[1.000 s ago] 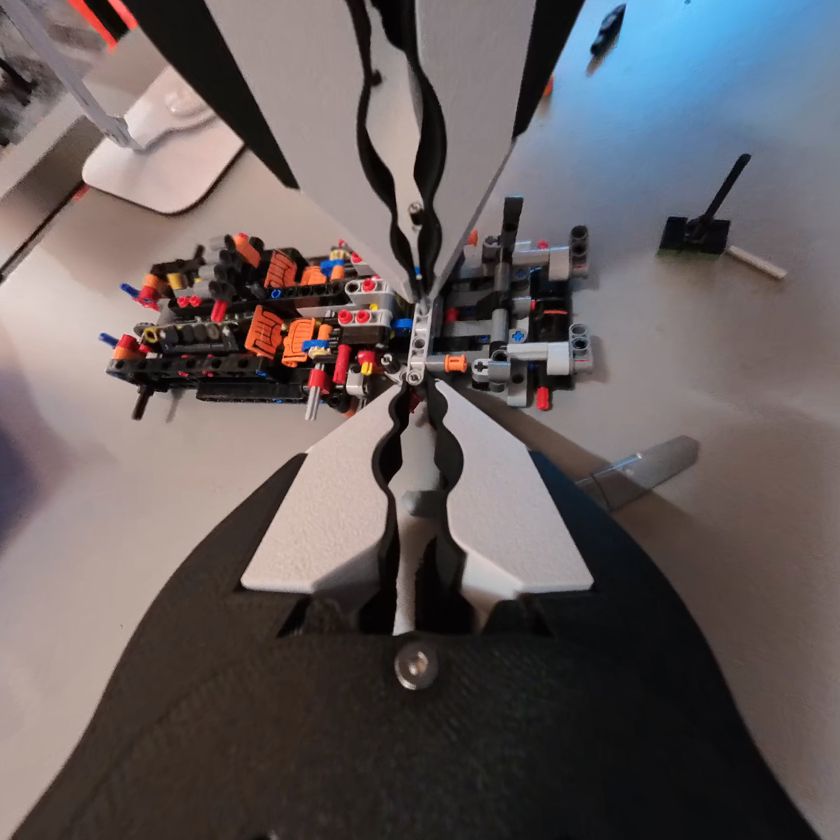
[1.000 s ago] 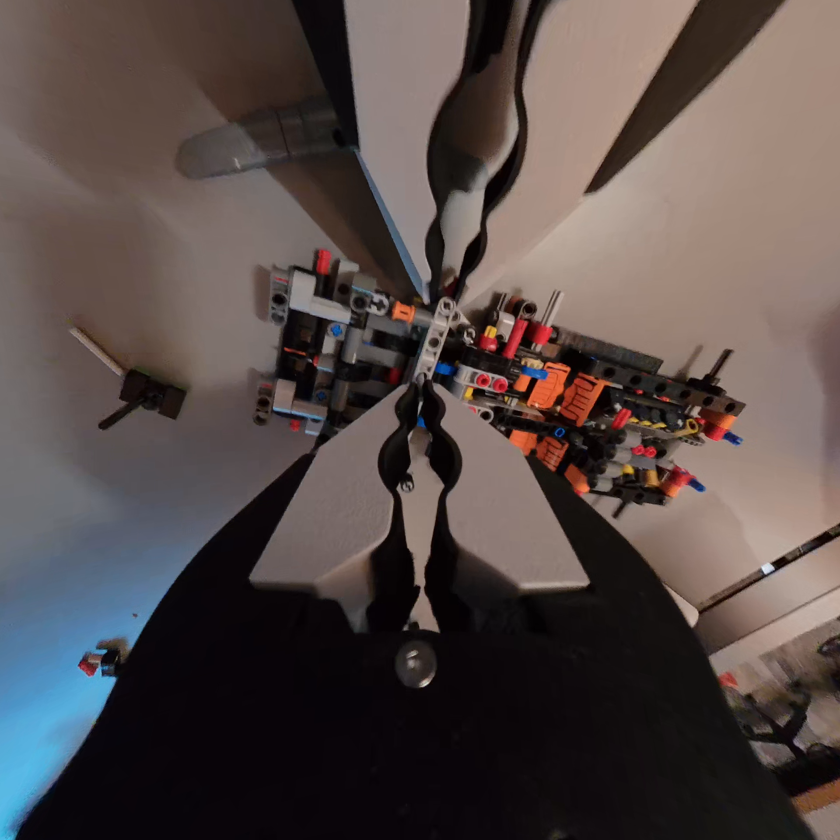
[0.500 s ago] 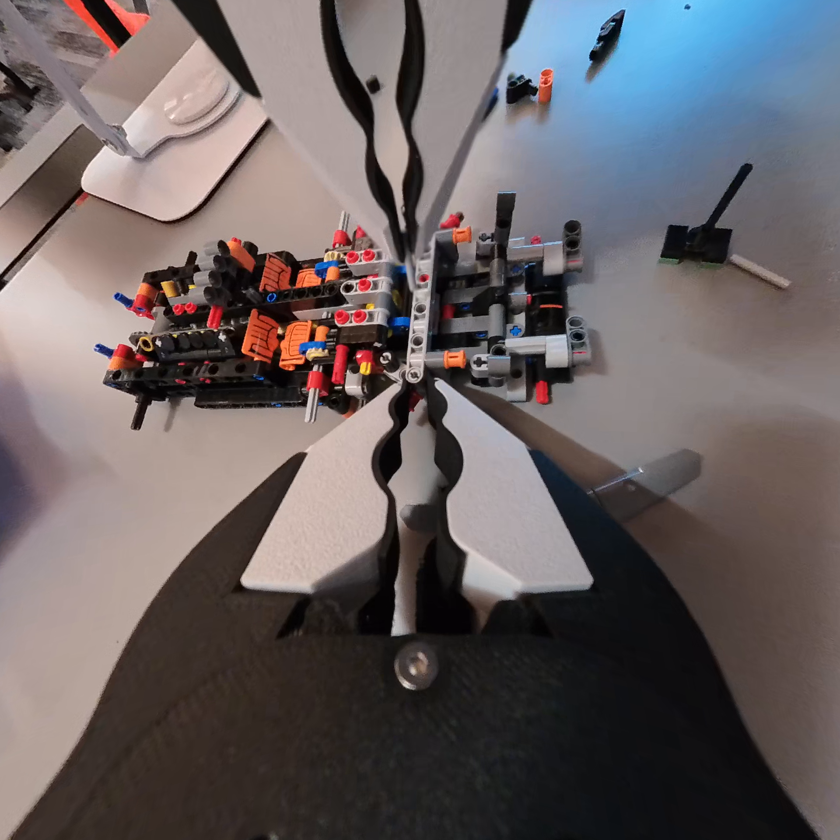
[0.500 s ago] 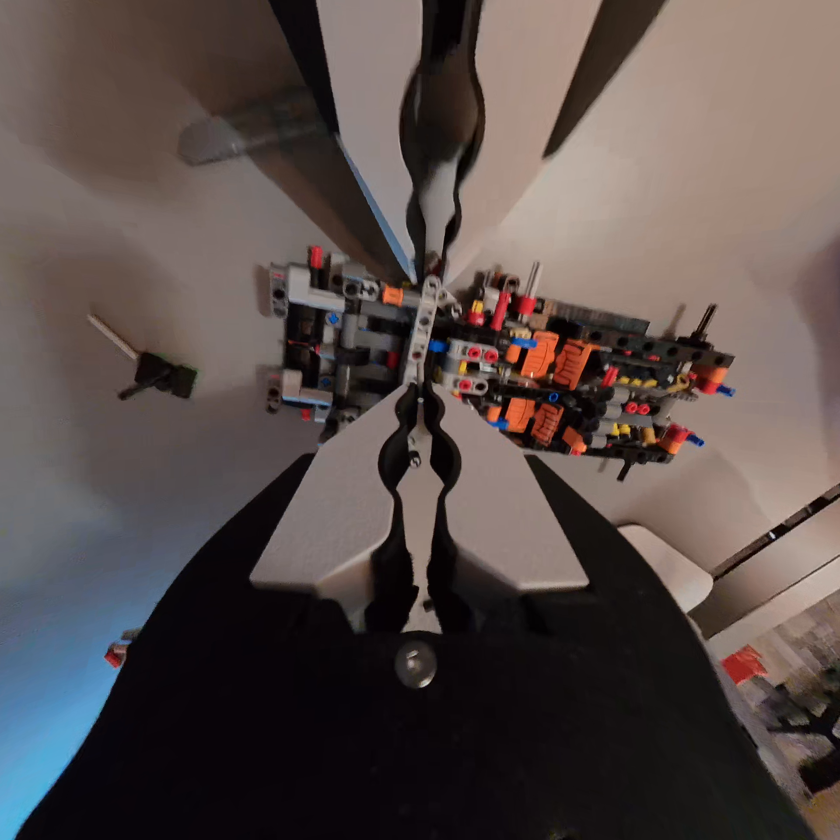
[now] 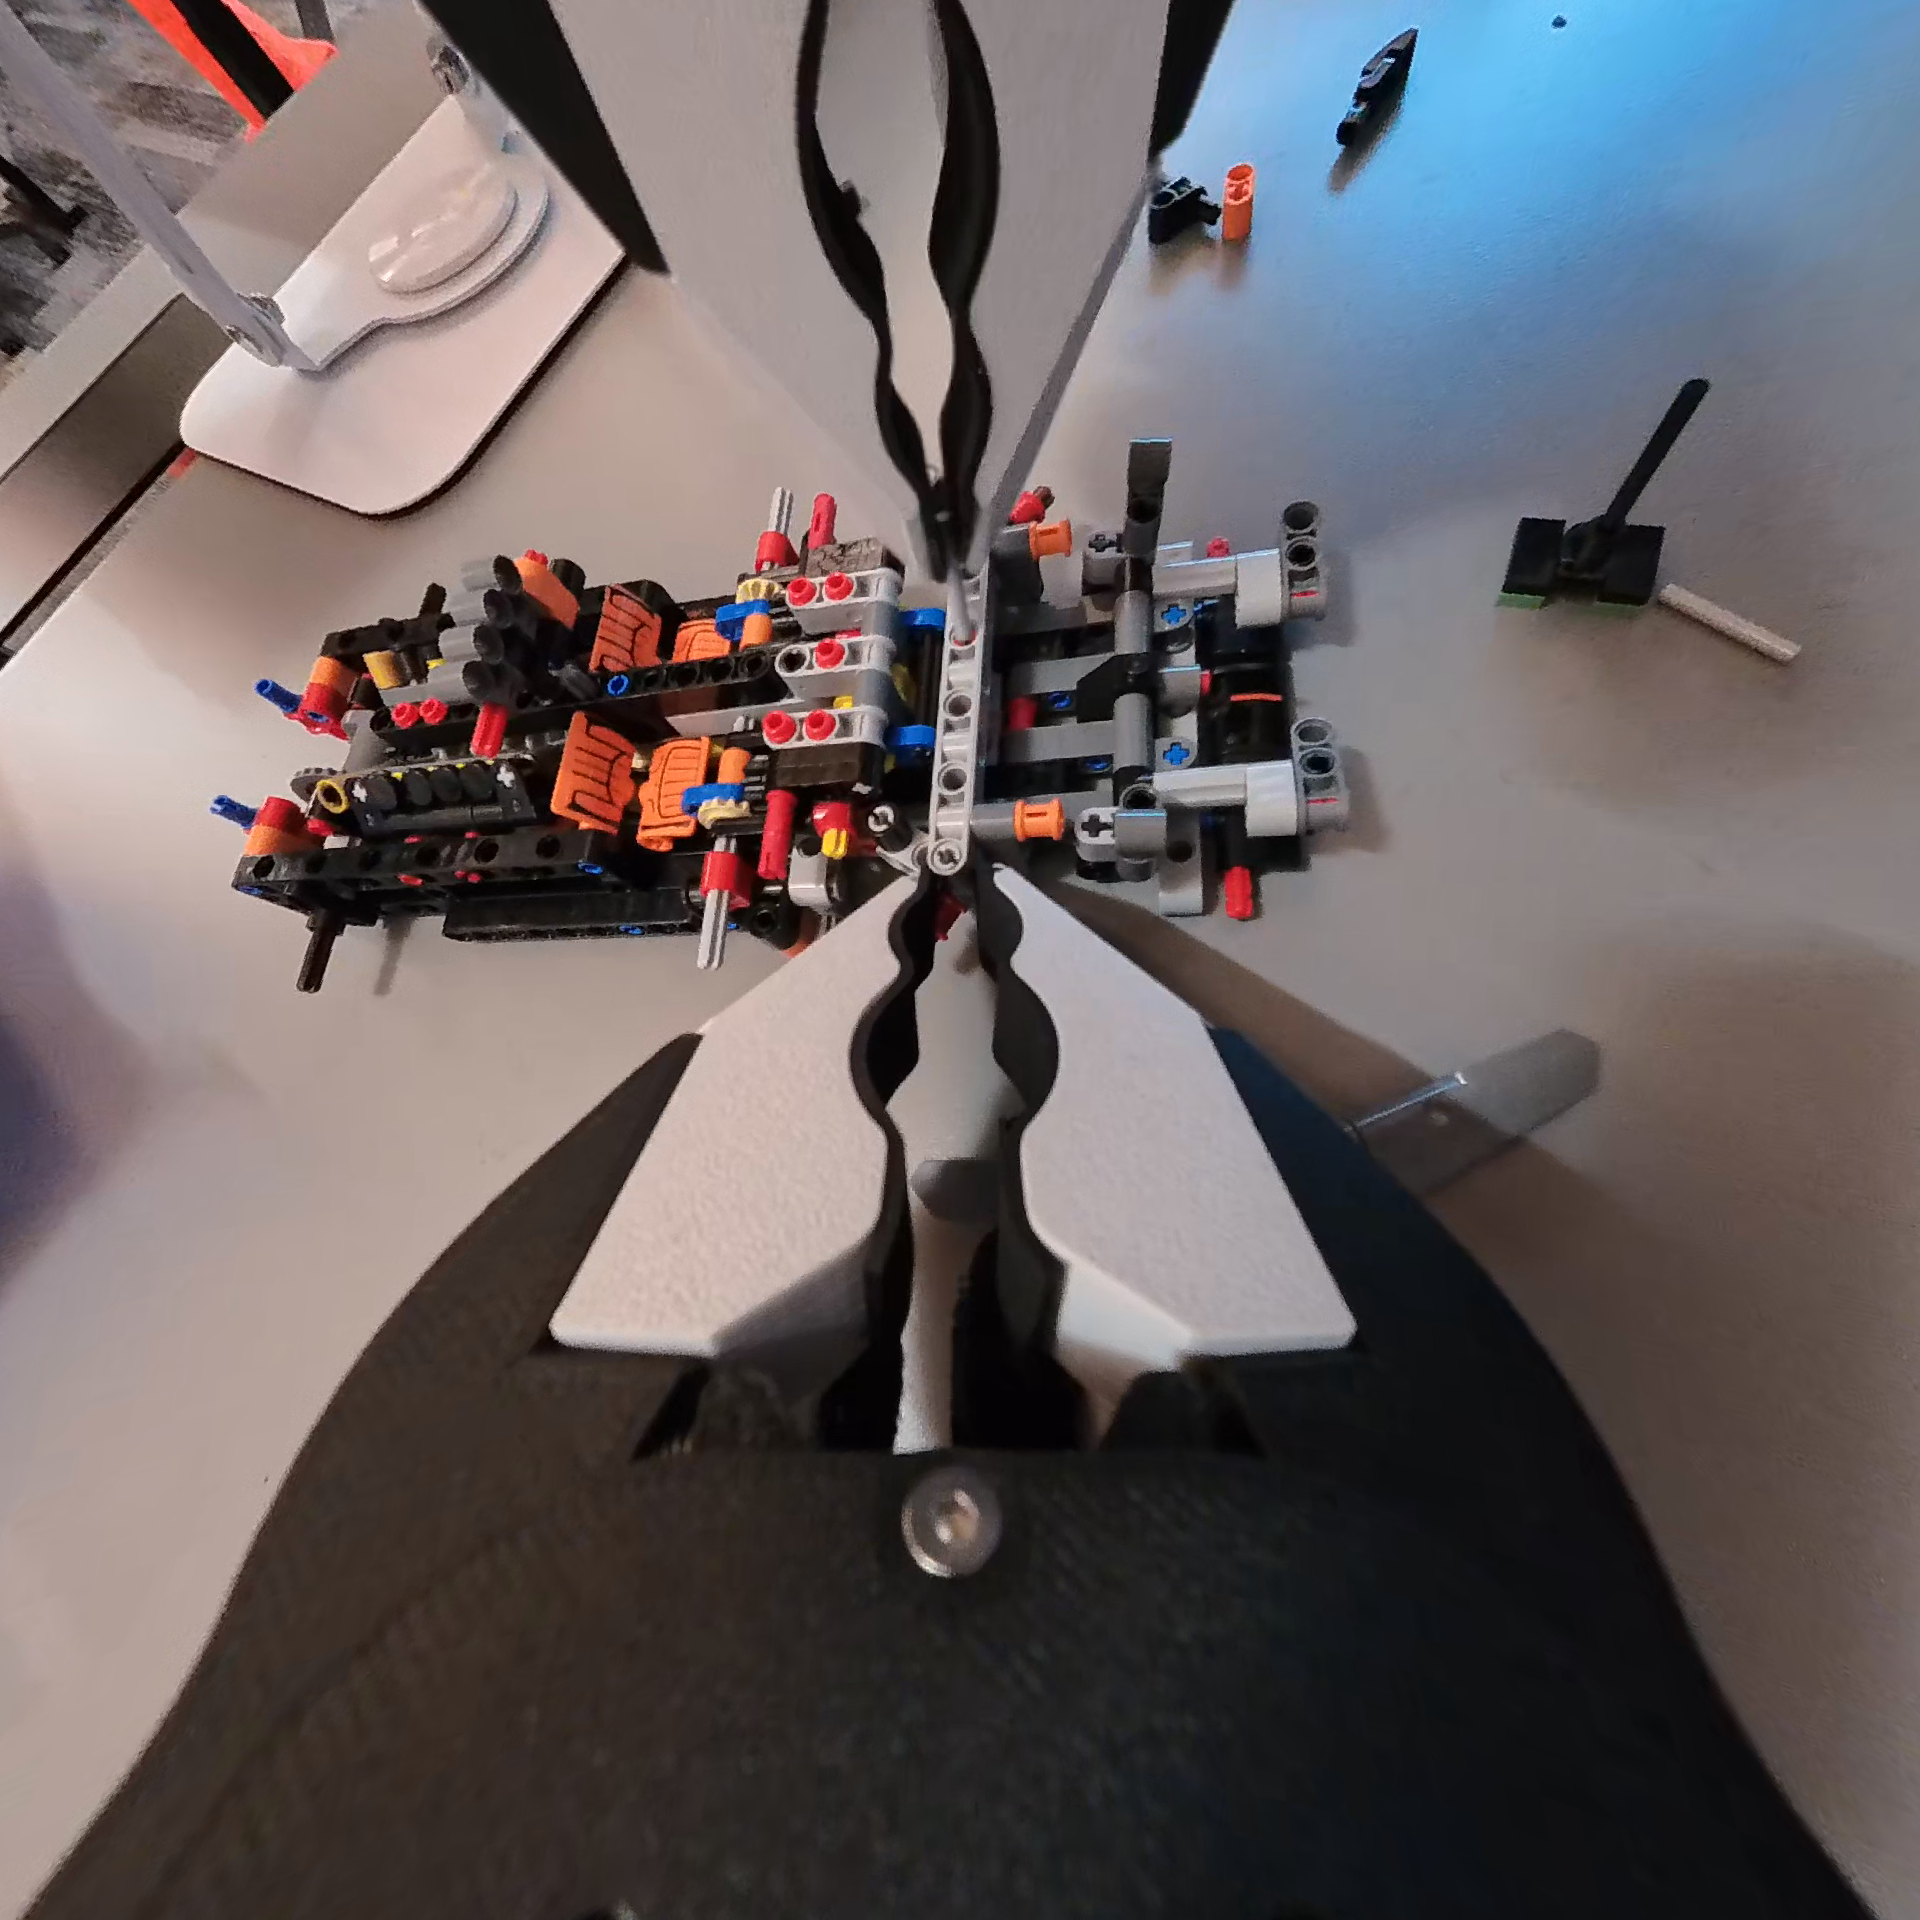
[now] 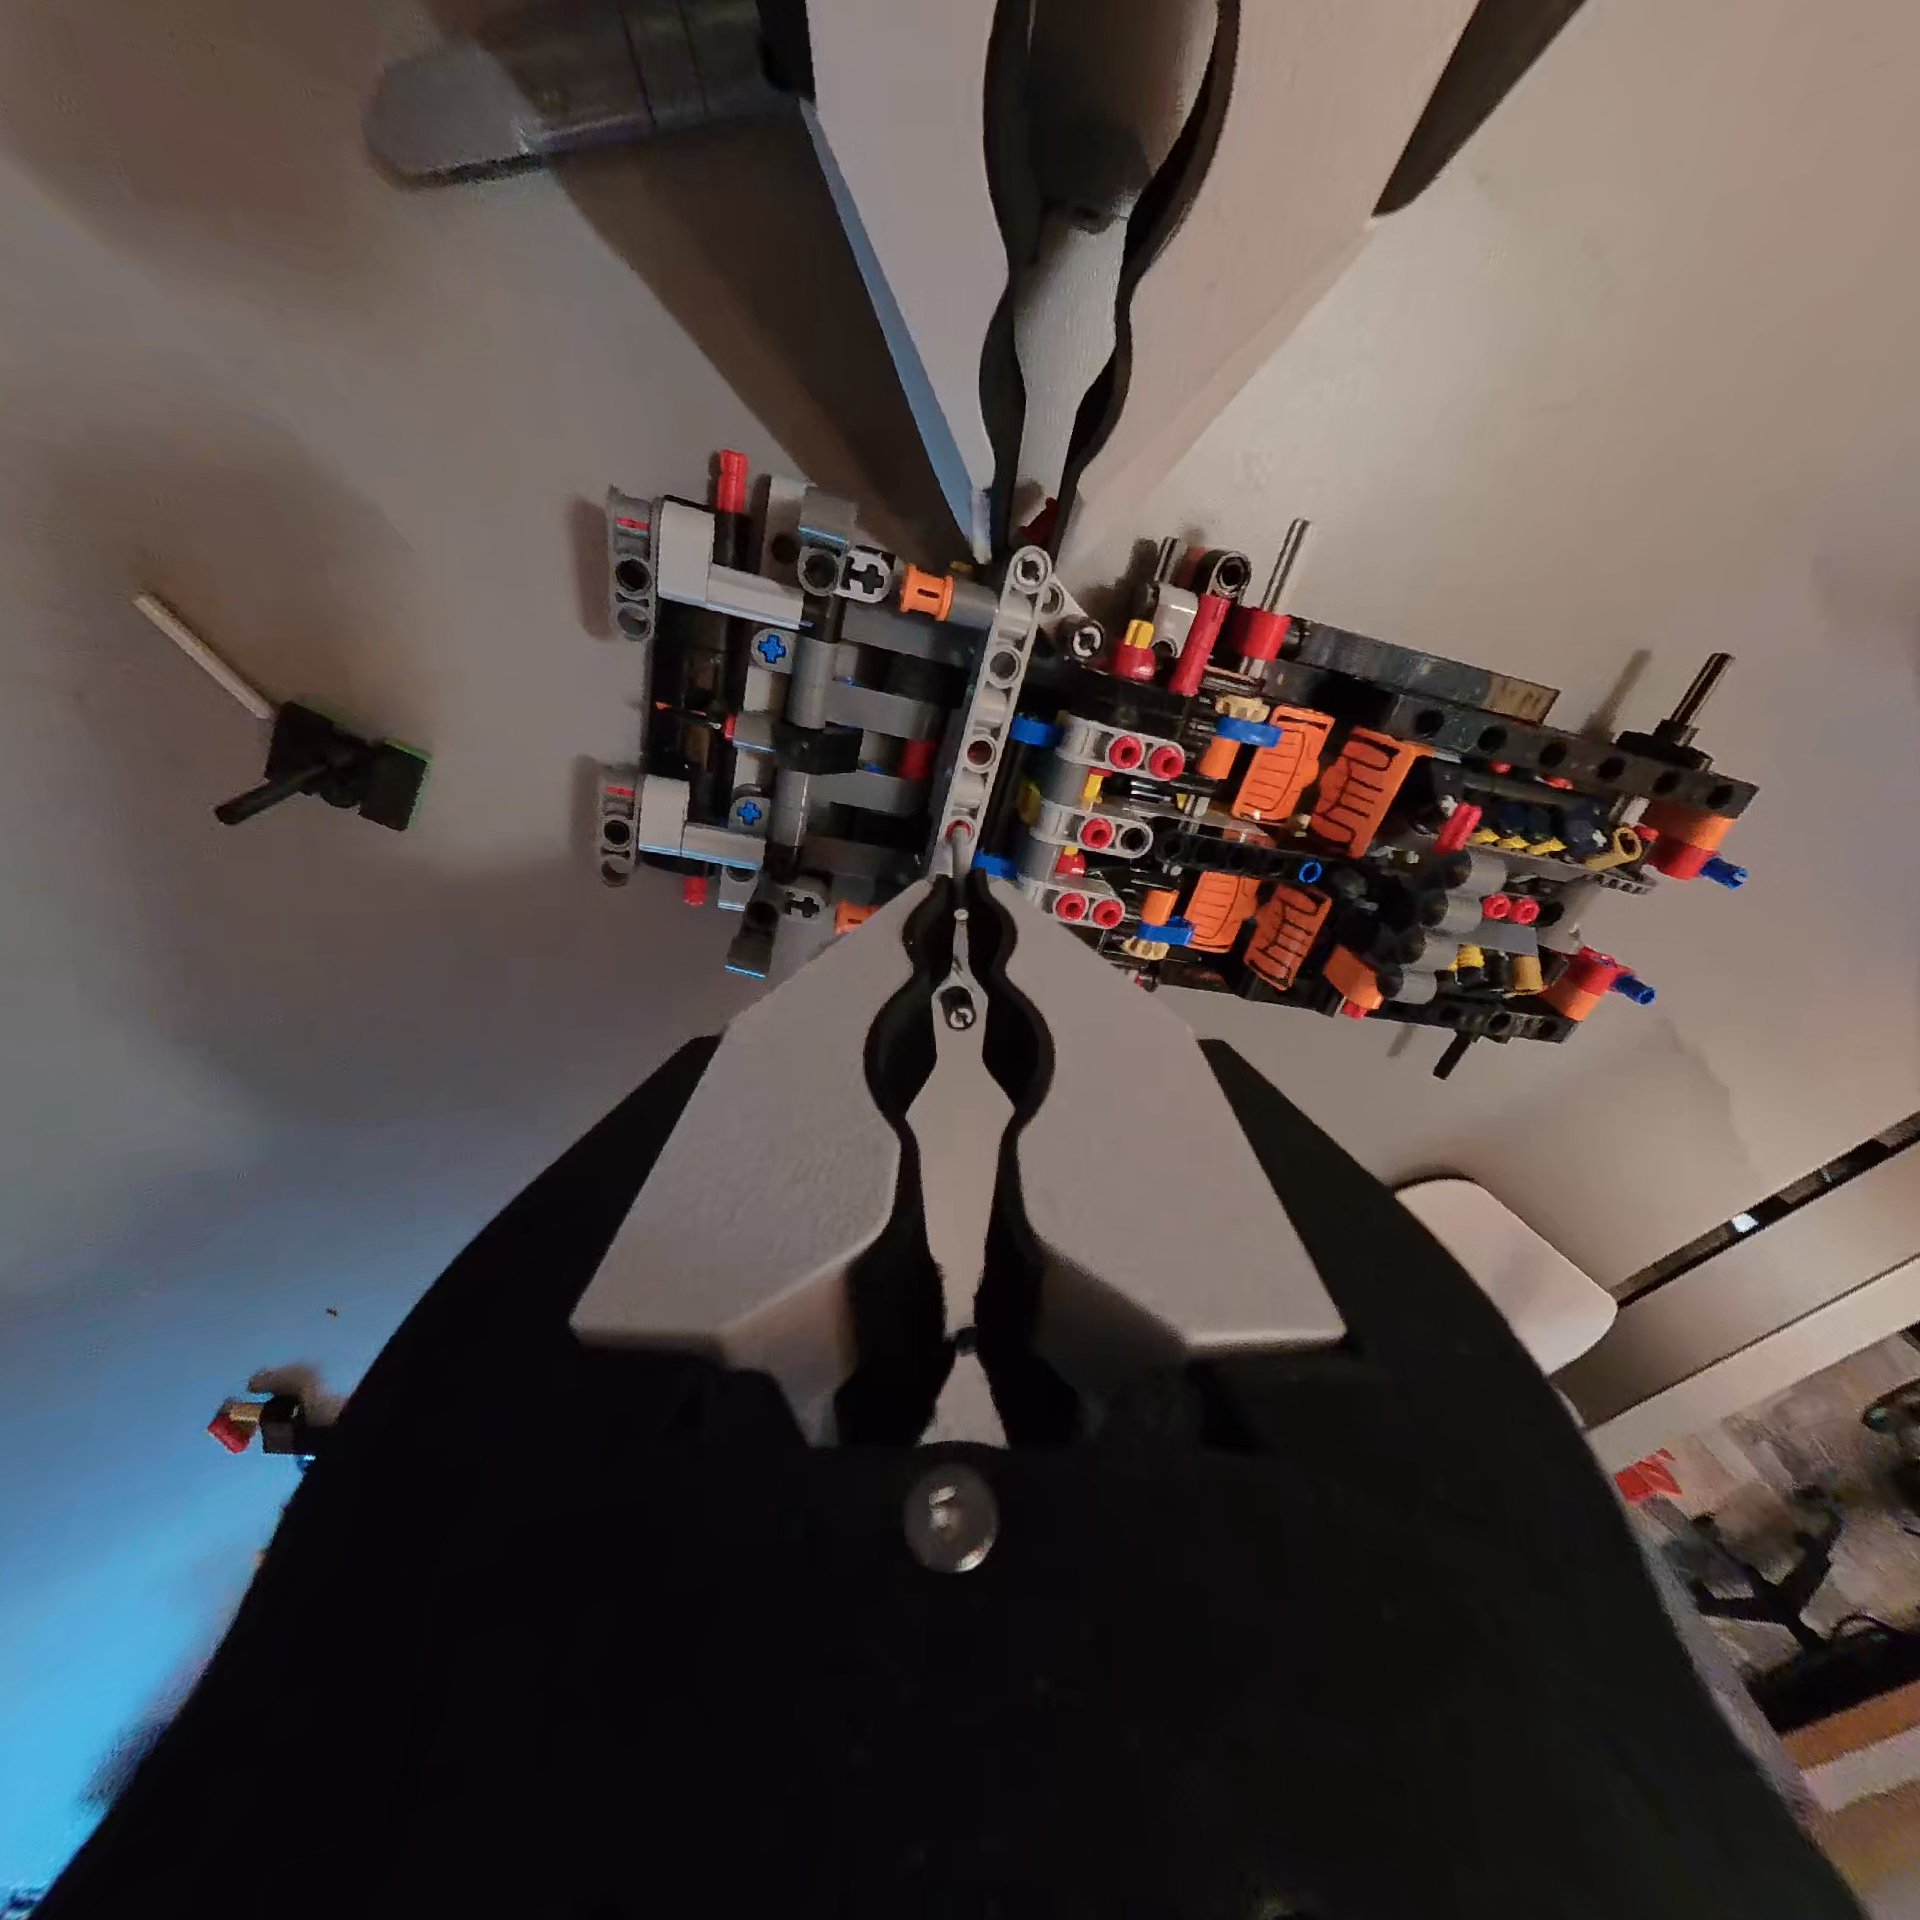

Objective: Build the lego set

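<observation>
Left wrist view: the left gripper (image 5: 948,906) reaches forward and down over the pale table (image 5: 1558,790), its two grey fingers drawn close so that only a narrow gap remains at the tips. Those tips meet the near end of a light grey holed beam (image 5: 958,727) that lies crosswise over the lego model (image 5: 790,727); whether they truly pinch that end or only touch it cannot be told, since the tips cover the contact. The model rests flat on the table, its long black and orange part running off to the left and its grey frame to the right. From the top of the picture the right gripper (image 5: 951,551) comes down opposite, fingers nearly together on the far end of the same beam. Loose pieces lie well apart: a black axle on a black block (image 5: 1590,540) to the right, and a small orange and black pair (image 5: 1205,203) farther off.

Right wrist view: the right gripper (image 6: 961,888) points down at the beam (image 6: 992,707), fingers narrow, the tips closed on the beam's near end. The model (image 6: 1247,790) lies just beyond, its orange part to the right. The left gripper (image 6: 1023,540) enters from above at the beam's other end.
</observation>
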`<state>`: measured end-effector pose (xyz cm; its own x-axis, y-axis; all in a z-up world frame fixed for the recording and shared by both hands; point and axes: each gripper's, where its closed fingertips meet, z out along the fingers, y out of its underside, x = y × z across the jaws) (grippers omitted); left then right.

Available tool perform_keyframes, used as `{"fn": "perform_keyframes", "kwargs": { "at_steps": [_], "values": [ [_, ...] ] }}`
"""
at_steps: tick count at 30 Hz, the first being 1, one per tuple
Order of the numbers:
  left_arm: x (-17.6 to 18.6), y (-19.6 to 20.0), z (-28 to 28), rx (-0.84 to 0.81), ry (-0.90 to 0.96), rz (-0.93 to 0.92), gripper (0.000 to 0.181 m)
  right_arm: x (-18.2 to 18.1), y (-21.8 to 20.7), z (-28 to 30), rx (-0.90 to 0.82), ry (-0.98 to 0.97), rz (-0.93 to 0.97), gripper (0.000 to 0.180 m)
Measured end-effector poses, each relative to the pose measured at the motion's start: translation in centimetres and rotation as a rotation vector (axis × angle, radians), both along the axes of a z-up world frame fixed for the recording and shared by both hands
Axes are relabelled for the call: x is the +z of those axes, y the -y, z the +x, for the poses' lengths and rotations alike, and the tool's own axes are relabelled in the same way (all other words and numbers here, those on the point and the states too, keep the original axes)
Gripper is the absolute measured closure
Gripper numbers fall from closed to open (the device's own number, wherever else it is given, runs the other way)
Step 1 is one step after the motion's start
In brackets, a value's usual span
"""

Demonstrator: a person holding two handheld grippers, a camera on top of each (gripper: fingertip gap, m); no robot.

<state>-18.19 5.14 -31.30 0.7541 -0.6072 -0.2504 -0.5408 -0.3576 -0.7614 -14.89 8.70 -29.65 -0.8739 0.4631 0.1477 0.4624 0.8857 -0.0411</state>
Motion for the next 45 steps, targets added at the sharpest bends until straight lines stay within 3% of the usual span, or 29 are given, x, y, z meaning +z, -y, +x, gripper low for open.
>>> {"fn": "perform_keyframes", "kwargs": {
  "at_steps": [20, 24, 29, 40, 43, 45],
  "values": [
    [0.0, 0.0, 0.1, -0.006, 0.009, -0.004, 0.176, 0.8, -0.3, 0.0, -0.050, -0.014, -0.024, 0.179],
    [0.1, 0.1, 0.1, 0.009, 0.021, -0.006, 0.175, 1.6, -0.1, 1.0, -0.132, -0.063, -0.128, 0.179],
    [-0.4, 0.1, 0.0, 0.033, 0.028, -0.051, 0.161, 2.2, -0.2, 2.8, -0.310, -0.152, -0.286, 0.179],
    [-0.8, -0.3, 0.3, 0.031, -0.014, -0.069, 0.168, -2.7, 0.2, 8.7, -0.595, -0.189, -0.481, 0.179],
    [-0.8, -0.3, 0.3, 0.034, -0.036, -0.065, 0.170, -3.3, -0.2, 8.8, -0.638, -0.213, -0.493, 0.147],
    [-0.8, -0.3, 0.4, 0.038, -0.044, -0.063, 0.170, -2.9, -0.4, 8.6, -0.643, -0.240, -0.507, 0.151]
  ]
}}
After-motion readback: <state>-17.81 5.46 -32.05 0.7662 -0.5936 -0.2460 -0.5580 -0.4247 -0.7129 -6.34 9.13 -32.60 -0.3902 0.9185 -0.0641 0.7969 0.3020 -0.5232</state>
